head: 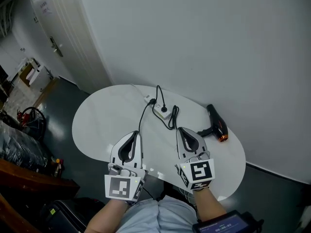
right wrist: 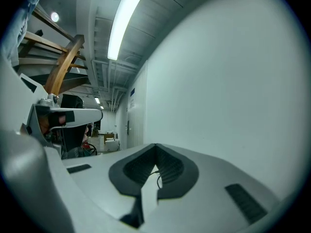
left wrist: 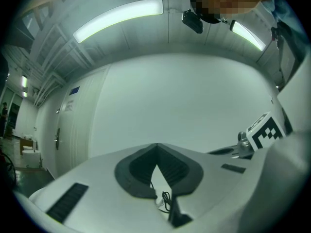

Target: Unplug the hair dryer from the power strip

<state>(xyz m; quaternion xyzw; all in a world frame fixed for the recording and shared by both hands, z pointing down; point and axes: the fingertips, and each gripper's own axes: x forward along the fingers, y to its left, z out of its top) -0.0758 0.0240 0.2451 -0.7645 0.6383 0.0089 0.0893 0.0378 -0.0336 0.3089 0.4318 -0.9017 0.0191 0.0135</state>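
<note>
A white power strip [head: 163, 112] lies near the far middle of the white oval table [head: 102, 125], with a black plug [head: 164, 108] in it. A looped black cord [head: 171, 121] runs from it toward the black hair dryer [head: 217, 123], which lies on its side at the right with an orange nozzle end. My left gripper [head: 136, 133] and right gripper [head: 180, 129] hover side by side over the table's near half, short of the strip. Both are shut with nothing in them. Past the left gripper's [left wrist: 156, 145] shut tips the strip and cord [left wrist: 164, 201] show; beyond the right gripper [right wrist: 155, 146] a bit of cord [right wrist: 158, 178] shows.
A plain white wall rises right behind the table. A second black cable [head: 142, 120] runs from the strip's left end over the near table edge. A door [head: 58, 42] and floor clutter [head: 29, 120] are at the left. A screen [head: 223, 223] sits at the bottom right.
</note>
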